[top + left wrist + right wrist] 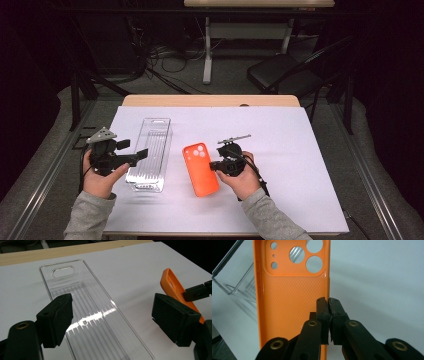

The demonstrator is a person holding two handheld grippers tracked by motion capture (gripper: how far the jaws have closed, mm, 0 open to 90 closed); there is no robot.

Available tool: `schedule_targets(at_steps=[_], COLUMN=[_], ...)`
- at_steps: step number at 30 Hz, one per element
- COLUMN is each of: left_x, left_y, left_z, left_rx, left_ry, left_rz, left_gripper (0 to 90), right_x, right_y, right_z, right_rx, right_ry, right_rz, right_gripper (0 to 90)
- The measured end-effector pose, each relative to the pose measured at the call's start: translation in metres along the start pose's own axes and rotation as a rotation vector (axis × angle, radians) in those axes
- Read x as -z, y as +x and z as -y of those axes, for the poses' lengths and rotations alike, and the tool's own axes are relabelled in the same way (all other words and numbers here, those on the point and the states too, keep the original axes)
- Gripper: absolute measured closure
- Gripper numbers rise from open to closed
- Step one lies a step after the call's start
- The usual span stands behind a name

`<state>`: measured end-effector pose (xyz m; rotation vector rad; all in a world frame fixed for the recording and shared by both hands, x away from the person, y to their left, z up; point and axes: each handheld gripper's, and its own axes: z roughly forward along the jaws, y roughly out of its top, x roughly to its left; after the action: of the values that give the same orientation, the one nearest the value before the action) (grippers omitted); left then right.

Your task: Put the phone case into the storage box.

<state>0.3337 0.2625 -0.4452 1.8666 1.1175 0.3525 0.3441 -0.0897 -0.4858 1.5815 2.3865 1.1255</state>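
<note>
The orange phone case (200,169) is sitting near the middle of the white counter (290,150), just to the right of the clear plastic tray (150,154), the two lying side by side without touching. The right gripper (216,165) is pinching the case's right long edge, its jaws pressed together on the thin rim about halfway down the case; in the right gripper view the case (292,305) is showing its inner textured face and camera cut-outs, with the clamped edge at the jaws' tips. From the left gripper view that gripped side of the case (175,290) appears to be tilting up off the counter, though the angle makes it hard to be sure how far. The left gripper (142,154) is hovering at the tray's left edge, its jaws standing wide apart with nothing between them; its own camera is looking along the ribbed tray (95,315), whose slotted hanging tab is lying at the far end. The person's hands are gripping both tools from the near side of the tray, grey sleeves resting at the counter's front edge. Beyond the tray's far end, a dark chair (285,75) is standing on the floor.
</note>
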Motion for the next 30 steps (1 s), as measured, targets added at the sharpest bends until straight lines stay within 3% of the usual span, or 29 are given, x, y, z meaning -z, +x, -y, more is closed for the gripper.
schedule_targets(at_steps=[14,20,30], left_x=[-0.002,-0.007,-0.025], left_y=[-0.006,-0.015,-0.037], left_z=[-0.003,-0.008,-0.016], left_rx=[-0.011,-0.026,-0.055], left_ry=[-0.011,0.000,0.024], left_rz=[0.006,0.034,0.119], left_gripper=[18.7,20.9,20.9], right_x=[0.014,0.023,0.036], right_y=[-0.011,-0.017,-0.027], right_z=[0.006,0.006,0.007], right_rx=[-0.003,-0.004,-0.029], right_ry=[-0.129,-0.189,-0.247], right_rz=[0.030,0.046,0.061], right_gripper=[87.5,87.5,87.5])
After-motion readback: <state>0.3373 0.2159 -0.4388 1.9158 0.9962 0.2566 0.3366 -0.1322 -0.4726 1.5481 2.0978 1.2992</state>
